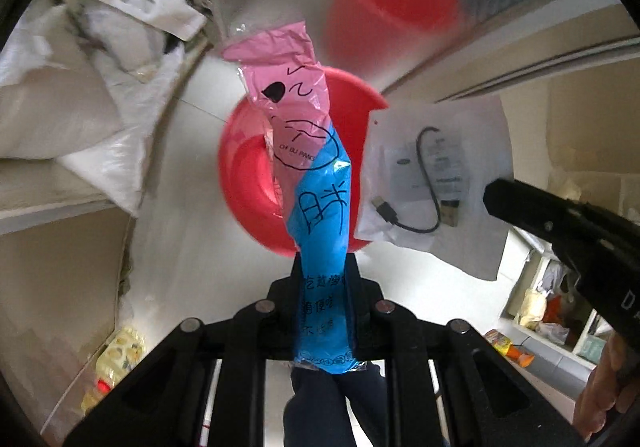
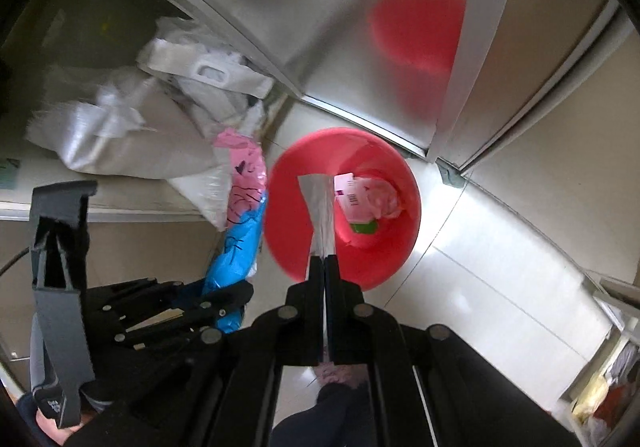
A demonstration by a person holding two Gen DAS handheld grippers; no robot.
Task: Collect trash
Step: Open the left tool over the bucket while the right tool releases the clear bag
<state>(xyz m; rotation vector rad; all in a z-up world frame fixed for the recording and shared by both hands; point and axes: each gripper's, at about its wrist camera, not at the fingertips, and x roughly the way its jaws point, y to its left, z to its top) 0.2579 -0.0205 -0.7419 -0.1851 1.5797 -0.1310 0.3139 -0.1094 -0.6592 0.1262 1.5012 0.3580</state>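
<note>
My left gripper (image 1: 325,267) is shut on a pink and blue plastic wrapper (image 1: 316,183) with black drawings, held above the floor beside a red bin (image 1: 244,183). The wrapper also shows in the right wrist view (image 2: 240,223). My right gripper (image 2: 324,261) is shut on a clear plastic bag (image 2: 320,207), held over the red bin (image 2: 396,247). In the left wrist view that bag (image 1: 436,183) holds a black USB cable and papers. The bin holds a pink-white label, crumpled plastic and a green piece (image 2: 364,227).
A shiny metal cabinet door (image 2: 280,7) behind the bin reflects it. White bags and sacks (image 2: 132,127) are piled at the left. Snack packets (image 1: 116,359) lie on the floor at lower left, more litter (image 1: 532,311) at lower right.
</note>
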